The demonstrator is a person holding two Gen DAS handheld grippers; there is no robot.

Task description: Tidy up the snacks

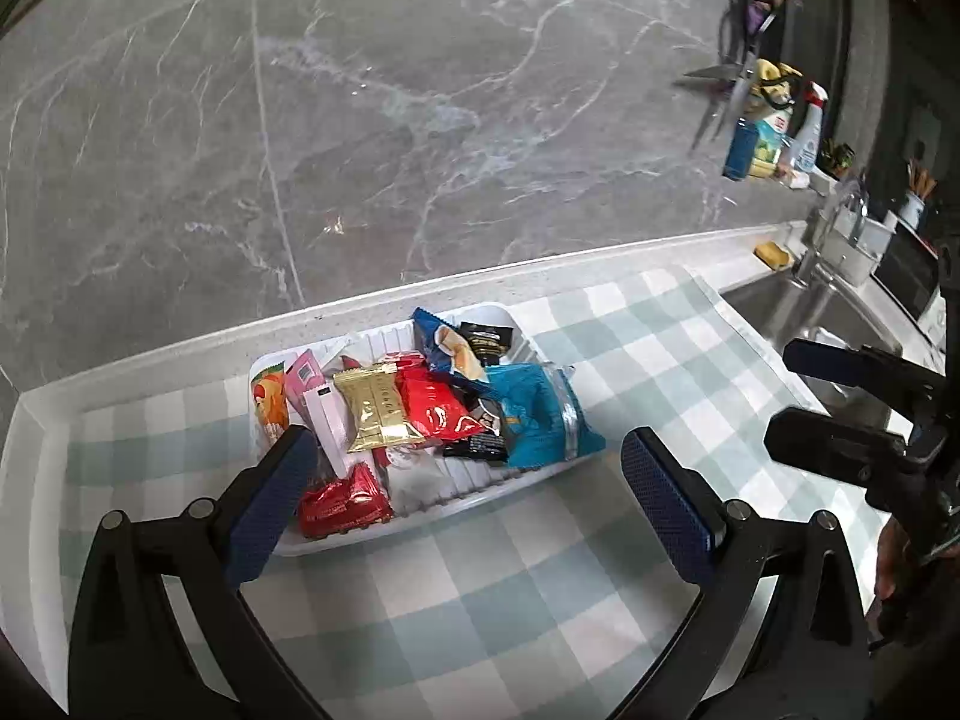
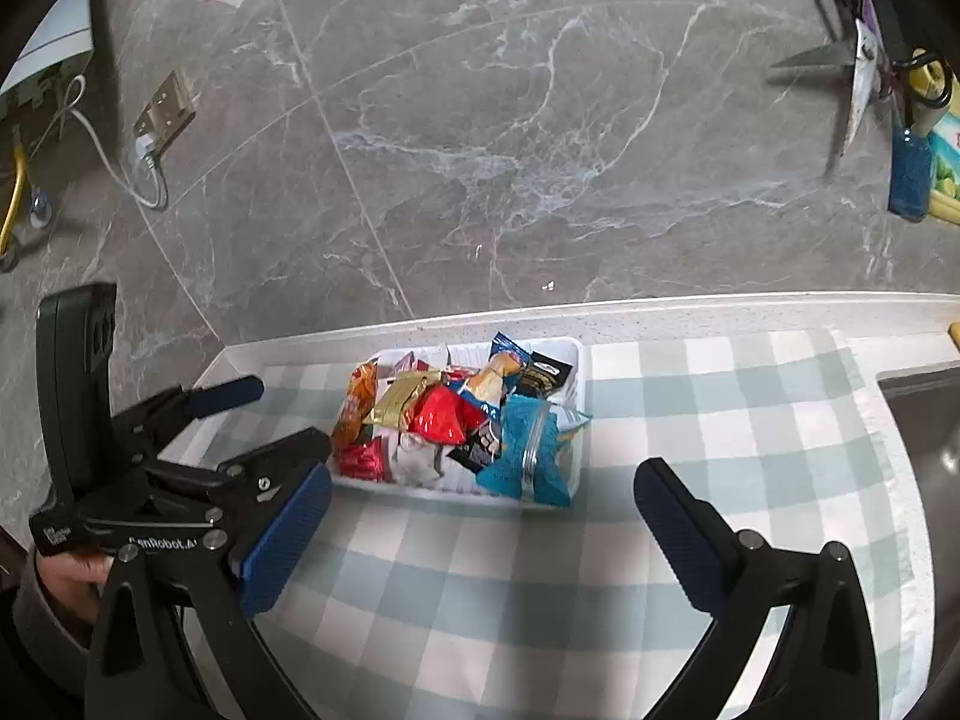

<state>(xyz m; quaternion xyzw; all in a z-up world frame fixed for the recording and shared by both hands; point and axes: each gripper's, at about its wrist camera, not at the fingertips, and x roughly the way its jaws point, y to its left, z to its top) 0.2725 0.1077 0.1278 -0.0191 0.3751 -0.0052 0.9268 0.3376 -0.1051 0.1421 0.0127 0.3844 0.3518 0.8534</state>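
A white ribbed tray [image 1: 456, 509] [image 2: 420, 489] sits on the checked cloth near the wall, piled with snack packets. Among them are a gold packet [image 1: 378, 408] [image 2: 402, 396], a red one [image 1: 432, 414] [image 2: 444, 414], a teal bag [image 1: 540, 414] [image 2: 522, 444], a small red foil pack [image 1: 342, 504] and an orange one [image 1: 267, 396] [image 2: 354, 402]. My left gripper [image 1: 467, 450] [image 2: 282, 414] hovers open over the tray's near-left side, holding nothing. My right gripper [image 2: 483, 480] [image 1: 792, 396] is open and empty just in front of the tray.
A green-and-white checked cloth [image 1: 540, 570] covers the counter. A steel sink [image 1: 840, 312] with a tap [image 1: 840, 222] and a yellow sponge [image 1: 771, 252] lies to the right. Bottles [image 1: 774, 138] and hanging scissors [image 1: 720, 96] are farther back. A wall socket with a white plug [image 2: 162, 114] is on the marble wall.
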